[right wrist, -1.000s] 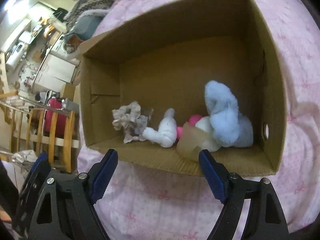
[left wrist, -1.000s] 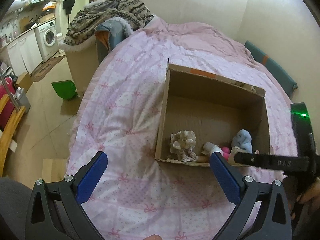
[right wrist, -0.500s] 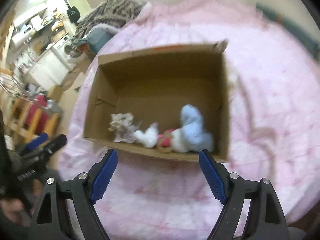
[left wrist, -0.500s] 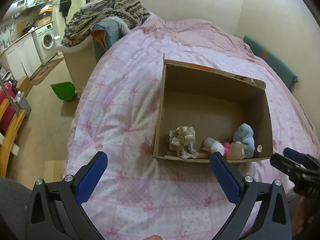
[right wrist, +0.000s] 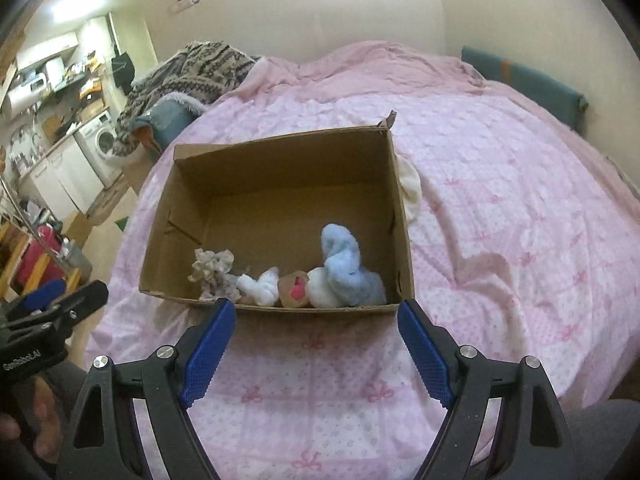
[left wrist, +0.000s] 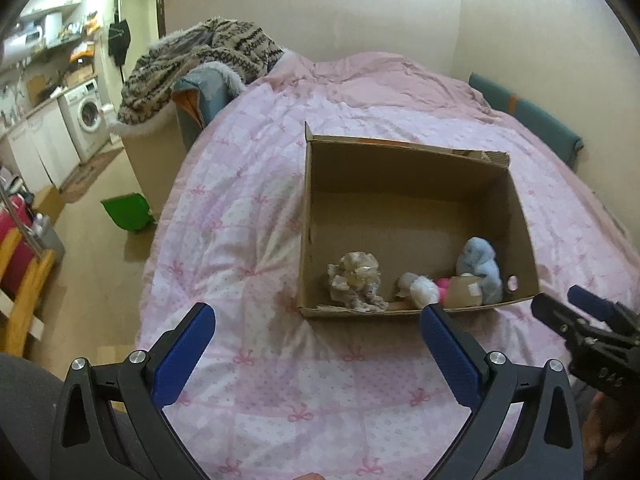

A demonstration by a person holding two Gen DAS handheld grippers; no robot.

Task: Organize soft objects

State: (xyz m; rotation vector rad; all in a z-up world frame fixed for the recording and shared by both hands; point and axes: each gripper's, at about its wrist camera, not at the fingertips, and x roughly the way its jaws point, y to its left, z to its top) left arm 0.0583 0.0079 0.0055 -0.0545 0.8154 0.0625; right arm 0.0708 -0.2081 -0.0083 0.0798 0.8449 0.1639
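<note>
Both claws stand wide open and carry nothing. My left claw [left wrist: 316,344] and right claw [right wrist: 316,340] hover above the pink bedspread [left wrist: 248,216], short of the near wall of the cardboard box [right wrist: 400,216].

Inside the box, four soft items lie in a row against the near wall: a beige ruffled piece [right wrist: 212,268] at the left, a white fluffy toy [right wrist: 260,288] next, a pink item with a brown tag [right wrist: 295,290] touching it, and a blue plush [right wrist: 344,268] at the right, leaning on the pink one. The rest of the box floor is bare.

One soft item appears to be outstanding: a cream cloth [right wrist: 410,188] on the bedspread, touching the outside of the box's right wall. I judge it the next pick. It lies ahead and to the right of my right claw, well apart from it, and the box wall hides it from the left wrist view.

To do this well, I would approach with the right claw from the bed side, come down over the cloth's exposed bulge, and close on a thick fold, not on the bedspread beneath. I would keep the fingers off the box wall, which would shift easily on the soft bedding. Release belongs over the bare far half of the box.
</note>
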